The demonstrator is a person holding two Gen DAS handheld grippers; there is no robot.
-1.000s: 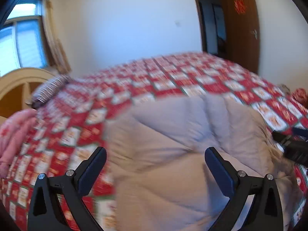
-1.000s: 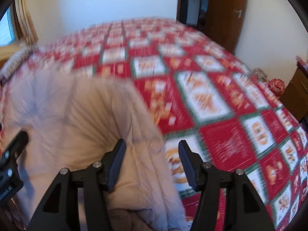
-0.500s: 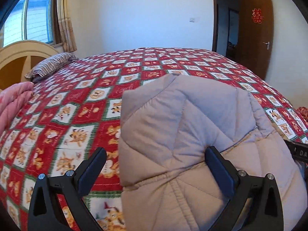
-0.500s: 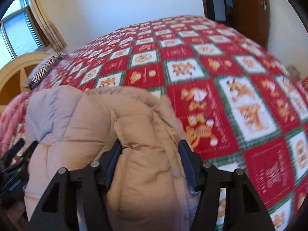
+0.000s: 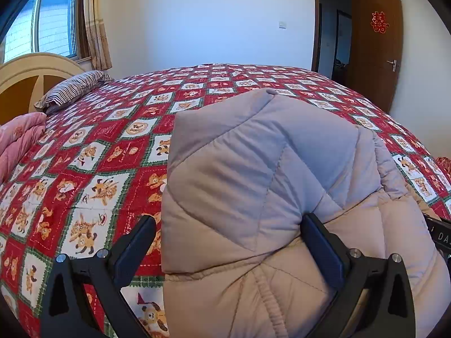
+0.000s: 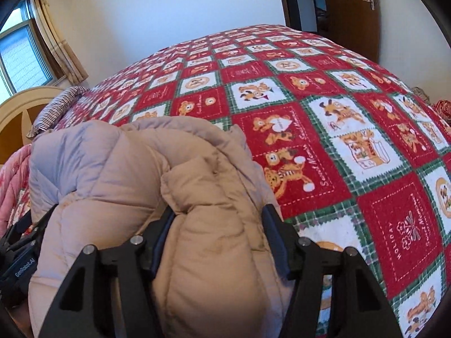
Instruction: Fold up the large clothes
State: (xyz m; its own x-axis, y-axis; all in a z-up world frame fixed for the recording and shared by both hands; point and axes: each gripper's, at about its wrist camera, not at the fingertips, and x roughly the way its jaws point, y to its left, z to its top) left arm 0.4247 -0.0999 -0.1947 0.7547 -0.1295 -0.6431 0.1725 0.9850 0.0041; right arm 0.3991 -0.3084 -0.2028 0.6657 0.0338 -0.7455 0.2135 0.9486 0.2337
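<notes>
A beige quilted puffer jacket (image 5: 253, 186) lies bunched in a thick pile on the red patterned bedspread (image 5: 112, 146). My left gripper (image 5: 228, 239) is wide open, its jaws on either side of the jacket's near left part, the left finger over the bedspread. In the right wrist view the jacket (image 6: 135, 180) fills the lower left. My right gripper (image 6: 220, 228) has its jaws closed against a thick padded fold of the jacket. The left gripper's body (image 6: 19, 256) shows at the left edge there.
A striped pillow (image 5: 76, 87) and a cream headboard (image 5: 31, 70) are at the far left, with a pink blanket (image 5: 17, 143) beside them. A window (image 5: 53, 19) is behind. An open brown door (image 5: 380, 45) stands at the far right. Bare bedspread (image 6: 352, 129) stretches right of the jacket.
Both views have steadied from blur. The jacket has been brought up and over into a thicker pile close in front of both grippers. The right jaws now press into a fold.
</notes>
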